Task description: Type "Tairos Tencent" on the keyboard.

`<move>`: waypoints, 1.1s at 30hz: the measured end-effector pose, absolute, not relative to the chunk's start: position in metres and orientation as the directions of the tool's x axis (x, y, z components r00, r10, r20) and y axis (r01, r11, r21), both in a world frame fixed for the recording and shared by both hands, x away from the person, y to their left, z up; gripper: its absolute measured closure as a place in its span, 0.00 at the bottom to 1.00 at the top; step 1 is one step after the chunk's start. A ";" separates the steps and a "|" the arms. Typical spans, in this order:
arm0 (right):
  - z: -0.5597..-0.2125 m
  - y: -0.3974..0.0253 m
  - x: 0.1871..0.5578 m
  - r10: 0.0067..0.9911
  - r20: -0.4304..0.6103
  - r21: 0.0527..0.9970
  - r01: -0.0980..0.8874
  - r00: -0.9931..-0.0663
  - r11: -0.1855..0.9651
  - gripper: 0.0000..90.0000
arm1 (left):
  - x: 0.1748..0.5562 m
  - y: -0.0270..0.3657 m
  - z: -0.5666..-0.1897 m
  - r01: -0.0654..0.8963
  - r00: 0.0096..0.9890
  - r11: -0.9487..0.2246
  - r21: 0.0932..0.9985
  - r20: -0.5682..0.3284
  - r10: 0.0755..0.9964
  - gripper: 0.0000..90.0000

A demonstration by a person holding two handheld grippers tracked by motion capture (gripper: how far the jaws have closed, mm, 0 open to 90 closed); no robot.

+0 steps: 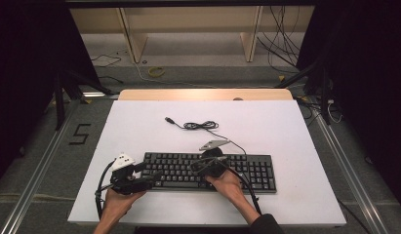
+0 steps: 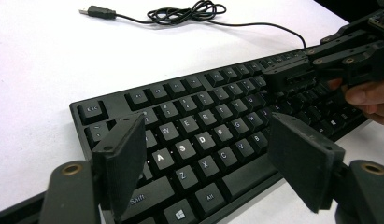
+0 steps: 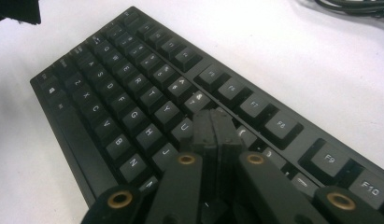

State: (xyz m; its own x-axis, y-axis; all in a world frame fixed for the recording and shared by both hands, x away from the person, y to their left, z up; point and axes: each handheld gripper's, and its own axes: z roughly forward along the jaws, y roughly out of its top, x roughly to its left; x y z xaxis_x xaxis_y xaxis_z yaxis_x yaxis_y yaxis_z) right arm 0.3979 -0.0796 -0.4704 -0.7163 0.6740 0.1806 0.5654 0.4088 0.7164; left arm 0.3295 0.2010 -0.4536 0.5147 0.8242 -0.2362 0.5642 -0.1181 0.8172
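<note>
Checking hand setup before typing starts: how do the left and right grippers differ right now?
The left gripper has its fingers spread open; the right gripper has its pressed shut. The left sits at the keyboard's left end, the right over its middle keys. Both are hand-held and grasp nothing.

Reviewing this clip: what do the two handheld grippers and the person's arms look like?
Both grippers are black, with flat rectangular jaw pads and brass-coloured pivot rivets. The left gripper carries a white block on top, the right gripper a grey three-cornered plate. A black cable trails from each. The left forearm is bare; a dark sleeve shows on the right.
</note>
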 end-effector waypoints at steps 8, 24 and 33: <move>-0.474 -0.076 0.399 0.677 0.172 0.705 0.569 -0.715 0.423 1.00 | 0.330 0.202 -0.454 0.564 0.512 -0.117 0.817 -0.235 0.826 0.30; -0.471 -0.078 0.397 0.682 0.178 0.717 0.568 -0.709 0.404 1.00 | 0.334 0.205 -0.454 0.569 0.499 -0.103 0.816 -0.243 0.832 0.31; -0.452 -0.101 0.390 0.659 0.220 0.779 0.536 -0.720 0.325 0.83 | 0.342 0.198 -0.455 0.575 0.518 -0.128 0.808 -0.238 0.821 0.38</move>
State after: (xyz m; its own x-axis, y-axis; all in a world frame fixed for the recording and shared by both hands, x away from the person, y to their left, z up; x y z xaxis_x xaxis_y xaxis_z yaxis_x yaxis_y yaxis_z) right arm 0.3898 -0.1008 -0.4520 -0.7195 0.6587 0.2199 0.5358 0.3251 0.7793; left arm 0.3418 0.1978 -0.4551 0.5183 0.8214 -0.2381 0.5747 -0.1284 0.8082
